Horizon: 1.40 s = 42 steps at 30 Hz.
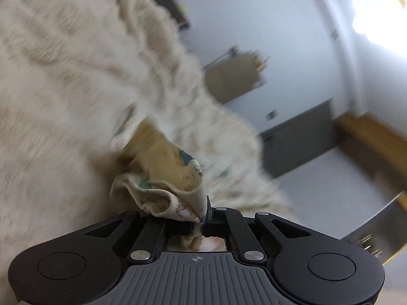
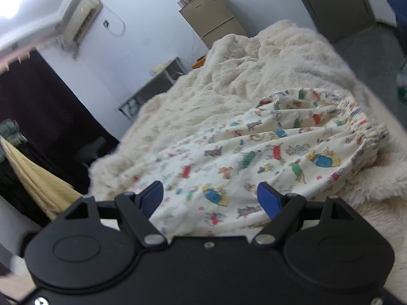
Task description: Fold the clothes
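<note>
A cream garment printed with small coloured animals (image 2: 267, 157) lies spread on a fluffy cream blanket (image 2: 229, 76); its gathered elastic waistband (image 2: 366, 129) is at the right. My right gripper (image 2: 211, 195) hovers open just above the garment's near edge, and nothing sits between its blue pads (image 2: 267, 198). In the left wrist view, my left gripper (image 1: 202, 222) is shut on a bunched corner of the same printed garment (image 1: 168, 185), with the cloth folded over and lifted off the blanket (image 1: 63, 89). That view is blurred by motion.
A tan fridge (image 2: 213, 17) stands by the far wall, a grey shelf unit (image 2: 152, 86) beside the bed. A dark curtain (image 2: 38, 101) and a hanging yellow towel (image 2: 33, 178) are at the left. The bed's edge runs along the right, with grey floor (image 2: 368, 56) beyond.
</note>
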{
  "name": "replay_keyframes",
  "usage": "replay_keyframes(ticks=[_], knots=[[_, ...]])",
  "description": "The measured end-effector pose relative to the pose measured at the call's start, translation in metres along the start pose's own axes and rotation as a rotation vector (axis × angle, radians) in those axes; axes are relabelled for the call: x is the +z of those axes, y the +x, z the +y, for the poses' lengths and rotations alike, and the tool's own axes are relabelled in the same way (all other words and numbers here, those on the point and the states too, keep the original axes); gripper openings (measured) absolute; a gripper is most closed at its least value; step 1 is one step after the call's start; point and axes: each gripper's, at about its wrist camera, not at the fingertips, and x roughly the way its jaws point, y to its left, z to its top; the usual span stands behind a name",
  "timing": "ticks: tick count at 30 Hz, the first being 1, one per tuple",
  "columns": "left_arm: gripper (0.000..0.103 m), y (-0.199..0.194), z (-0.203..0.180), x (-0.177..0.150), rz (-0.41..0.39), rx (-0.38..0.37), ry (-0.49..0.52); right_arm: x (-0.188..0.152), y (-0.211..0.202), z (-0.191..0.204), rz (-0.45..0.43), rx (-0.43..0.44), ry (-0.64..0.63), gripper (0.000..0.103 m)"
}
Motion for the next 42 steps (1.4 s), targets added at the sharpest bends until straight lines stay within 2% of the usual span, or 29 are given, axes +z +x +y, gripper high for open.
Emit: replay_keyframes(ticks=[3,5,6,9,11,14,16,21,24,27,31,36,40,42], knots=[[0.003,-0.008,0.005,0.018,-0.099,-0.037,-0.066,0.011,-0.017,-0.027,-0.034,0.056,0.157,0.080],[0.003,-0.008,0.007,0.022,-0.123,-0.057,-0.103,0.016,-0.031,-0.055,-0.060,0.089,0.296,0.080],[0.003,-0.007,0.006,0.025,-0.133,-0.063,-0.109,0.017,-0.039,-0.074,-0.076,0.093,0.372,0.080],[0.003,-0.005,0.001,0.035,-0.146,-0.074,-0.100,0.012,-0.049,-0.109,-0.089,0.071,0.475,0.080],[0.003,-0.010,0.001,0.039,-0.150,-0.081,-0.099,0.005,-0.047,-0.127,-0.081,0.053,0.532,0.081],[0.003,-0.008,0.002,0.044,-0.149,-0.096,-0.112,-0.002,-0.029,-0.147,-0.049,0.079,0.608,0.081],[0.003,-0.004,0.001,0.046,-0.144,-0.099,-0.110,0.001,-0.017,-0.155,-0.050,0.104,0.628,0.080],[0.003,0.003,0.005,0.056,-0.149,-0.108,-0.123,0.014,-0.019,-0.157,-0.085,0.073,0.619,0.075],[0.003,0.002,0.003,0.056,-0.146,-0.124,-0.114,0.022,-0.042,-0.151,-0.149,0.039,0.553,0.073],[0.003,0.004,0.004,0.055,-0.144,-0.117,-0.109,0.031,-0.061,-0.150,-0.223,0.032,0.520,0.076],[0.003,0.008,0.008,0.053,-0.146,-0.116,-0.122,0.031,-0.042,-0.158,-0.175,0.050,0.549,0.077],[0.003,0.010,0.012,0.051,-0.145,-0.108,-0.119,0.007,-0.002,-0.174,-0.087,0.029,0.599,0.076],[0.003,0.013,0.014,0.051,-0.139,-0.102,-0.115,0.004,0.012,-0.183,-0.129,0.065,0.638,0.075],[0.003,0.016,0.014,0.050,-0.130,-0.092,-0.111,0.007,0.017,-0.185,-0.157,0.075,0.650,0.067]])
